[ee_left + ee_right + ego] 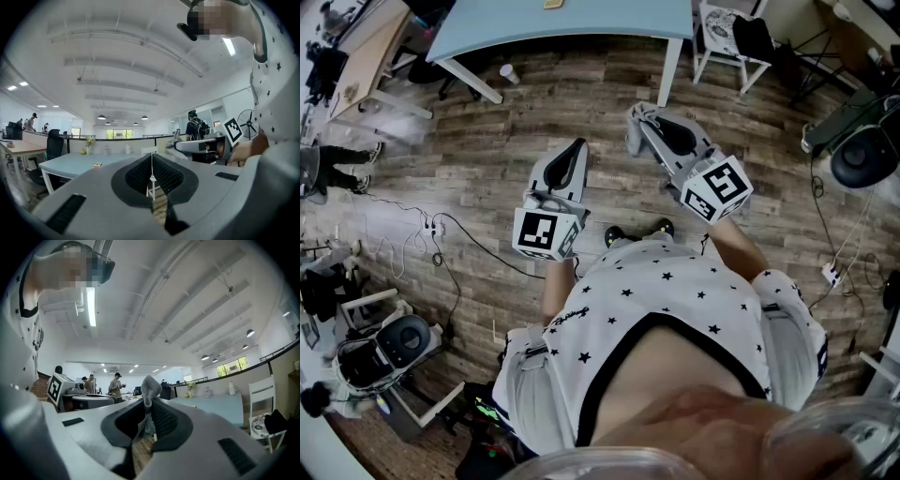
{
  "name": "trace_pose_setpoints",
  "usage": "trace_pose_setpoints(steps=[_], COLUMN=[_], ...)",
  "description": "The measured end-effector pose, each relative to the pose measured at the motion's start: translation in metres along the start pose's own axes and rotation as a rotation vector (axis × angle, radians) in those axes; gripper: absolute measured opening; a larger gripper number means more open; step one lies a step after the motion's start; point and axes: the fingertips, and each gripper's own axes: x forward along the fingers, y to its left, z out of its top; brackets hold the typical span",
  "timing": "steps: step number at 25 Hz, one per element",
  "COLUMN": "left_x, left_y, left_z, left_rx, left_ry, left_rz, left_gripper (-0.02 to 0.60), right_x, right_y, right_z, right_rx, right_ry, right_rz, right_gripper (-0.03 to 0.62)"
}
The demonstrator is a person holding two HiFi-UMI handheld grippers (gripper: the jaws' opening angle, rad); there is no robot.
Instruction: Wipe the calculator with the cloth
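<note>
The jaws of the left gripper (151,164) are pressed together with nothing between them; only a thin seam shows in the left gripper view. In the head view the left gripper (577,146) is held in front of the chest above the wooden floor (478,150), its marker cube facing the camera and hiding the hand behind it.

Beyond it stands a pale blue table (70,165), cut off by the top edge of the head view (581,23). A small flat thing (97,165) lies on the table, half out of frame in the head view (553,4). It is too small to tell whether it is the calculator. A cup (508,73) lies on the floor near a table leg.

The jaws of the right gripper (149,404) are clamped on a grey cloth (150,389). A fold of the cloth sticks up above the jaws and the rest hangs down between them, so most of it is hidden. In the head view the right gripper (639,117) is near the left one, slightly higher in the frame and apart from it, and the cloth at its tip is hard to make out.

A white chair (262,399) with something dark on its seat stands at the table's right end (727,42).
</note>
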Motion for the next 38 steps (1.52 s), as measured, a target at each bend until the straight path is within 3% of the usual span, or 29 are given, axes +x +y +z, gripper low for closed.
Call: trace_pose_setpoints(steps=[38], left_x=[0.051], left_y=[-0.029], left_z=[-0.006], left_rx=[-0.002], left_ry=[0.02], left_rz=[0.12], left_gripper=[0.031], right_x=[-0.015], right_y=[-0.059], right_z=[-0.005], right_rx=[0.098], right_ry=[-0.009], right_rz=[0.122], right_gripper=[0.038])
